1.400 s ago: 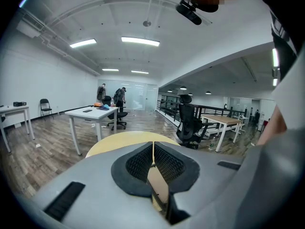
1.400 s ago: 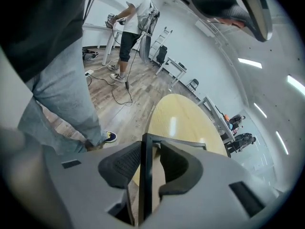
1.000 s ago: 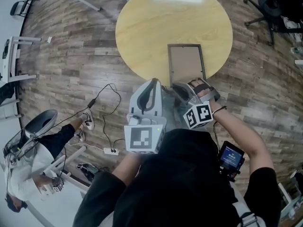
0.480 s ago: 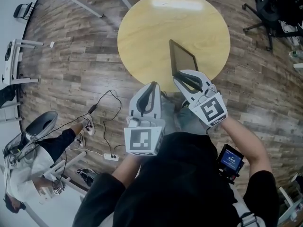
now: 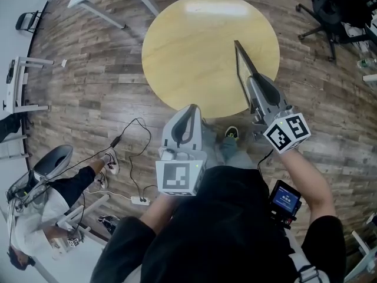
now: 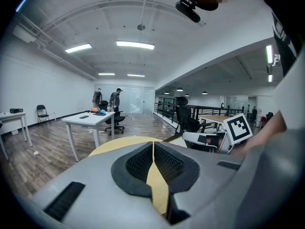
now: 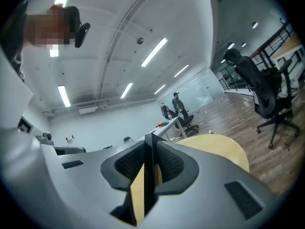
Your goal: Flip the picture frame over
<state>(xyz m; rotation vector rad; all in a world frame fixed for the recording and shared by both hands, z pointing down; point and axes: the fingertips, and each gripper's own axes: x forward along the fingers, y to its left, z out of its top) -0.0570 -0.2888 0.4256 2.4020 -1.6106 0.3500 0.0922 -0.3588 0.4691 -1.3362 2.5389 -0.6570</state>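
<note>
Jaws of the right gripper (image 7: 149, 152) are clamped on the picture frame (image 5: 240, 63): in the right gripper view the dark frame edge runs straight down the middle between the two ribbed pads, and both pads are pressed against it. No gap is seen on either side of the edge.

Frame is held on edge over the right part of the round yellow table (image 5: 188, 40). In the head view it is seen nearly edge-on as a thin dark sliver, with a narrow strip of one broad face turned left. Its near end is taken between the jaws; the rest reaches out to the far side, past the jaw tips. Whether its lower edge touches the tabletop cannot be told.

Right gripper is pointed roughly level towards the far side, with its marker cube (image 5: 287, 132) just off the near-right rim of the table.

Left gripper (image 6: 153, 149) is closed with nothing held: the pads are seen meeting at the tips, and only yellow tabletop shows through the slit below them. It is held at the near edge of the table, left of the right gripper and well apart from the frame.

A small device with a lit screen (image 5: 287, 198) is strapped on the right forearm. A cable (image 5: 132, 140) lies on the wood-plank floor (image 5: 88, 69) near-left of the table, and an office chair (image 5: 336, 10) stands at far right.
</note>
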